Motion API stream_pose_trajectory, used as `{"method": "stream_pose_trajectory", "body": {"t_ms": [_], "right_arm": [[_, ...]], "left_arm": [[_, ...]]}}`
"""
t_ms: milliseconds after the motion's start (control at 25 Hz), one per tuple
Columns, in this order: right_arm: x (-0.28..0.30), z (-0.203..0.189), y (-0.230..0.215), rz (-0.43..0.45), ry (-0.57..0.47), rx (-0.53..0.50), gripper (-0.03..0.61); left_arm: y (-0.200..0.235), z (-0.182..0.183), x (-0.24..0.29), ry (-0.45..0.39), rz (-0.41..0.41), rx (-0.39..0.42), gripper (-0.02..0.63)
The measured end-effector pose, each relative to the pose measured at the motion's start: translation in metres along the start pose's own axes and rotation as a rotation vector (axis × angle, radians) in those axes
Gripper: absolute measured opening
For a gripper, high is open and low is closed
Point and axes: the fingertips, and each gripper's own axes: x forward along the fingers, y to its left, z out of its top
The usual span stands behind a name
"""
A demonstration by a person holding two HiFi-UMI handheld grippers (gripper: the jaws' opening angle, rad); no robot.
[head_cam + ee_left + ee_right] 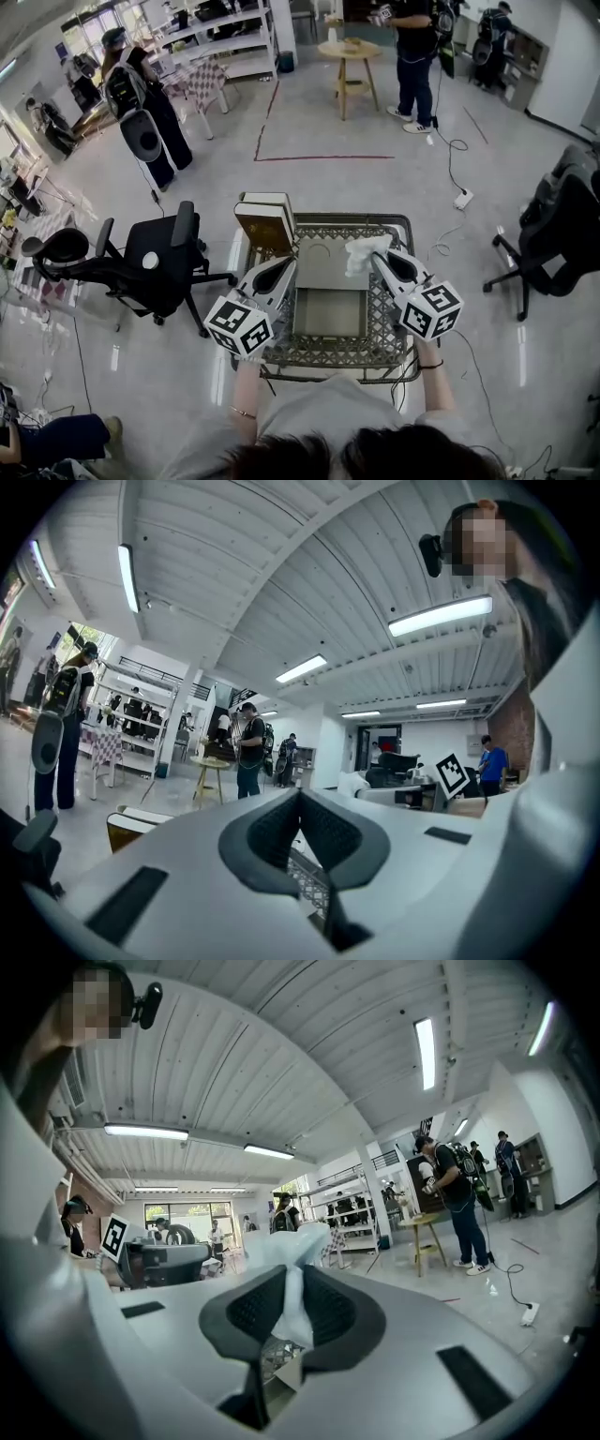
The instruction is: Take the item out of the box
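An open grey box (pixel 328 317) lies in the middle of a metal mesh cart (pixel 386 339), its lid (pixel 323 264) folded back. My right gripper (pixel 377 257) hovers over the lid's right corner, shut on a crumpled white item (pixel 361 255). In the right gripper view that white item (pixel 286 1246) is pinched between the dark pads (pixel 328 1312) and sticks up past the right gripper's tips (pixel 298 1279). My left gripper (pixel 281 268) is at the box's left side, shut with nothing in it. In the left gripper view its tips (pixel 300 799) meet above the mesh.
A brown book-like case (pixel 265 225) stands at the cart's far left corner. A black office chair (pixel 150 258) is close on the left and another chair (pixel 562 225) on the right. A power strip (pixel 462 199) with a cable lies on the floor. People stand further back by a round wooden table (pixel 349 52).
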Motion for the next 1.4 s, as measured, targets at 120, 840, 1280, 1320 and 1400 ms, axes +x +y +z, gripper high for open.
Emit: {"method": "stream_pose_trajectory", "body": {"t_ms": [120, 840, 1280, 1320, 1400], "right_arm": [[-0.007, 0.014, -0.002, -0.017, -0.032, -0.03, 0.072], [-0.034, 0.057, -0.014, -0.072, -0.14, -0.088, 0.072], [-0.037, 0.057, -0.016, -0.067, -0.142, -0.101, 0.072], [-0.037, 0.057, -0.016, -0.067, -0.142, -0.101, 0.072], [-0.038, 0.058, -0.015, -0.068, -0.144, -0.101, 0.072]], "left_arm": [[0.0, 0.009, -0.001, -0.012, -0.001, 0.02, 0.017], [0.005, 0.04, -0.009, -0.071, 0.011, 0.064, 0.017], [-0.001, 0.042, -0.005, -0.076, 0.008, 0.067, 0.017], [-0.001, 0.042, -0.005, -0.075, 0.007, 0.067, 0.017], [-0.002, 0.042, -0.005, -0.074, 0.005, 0.067, 0.017]]}}
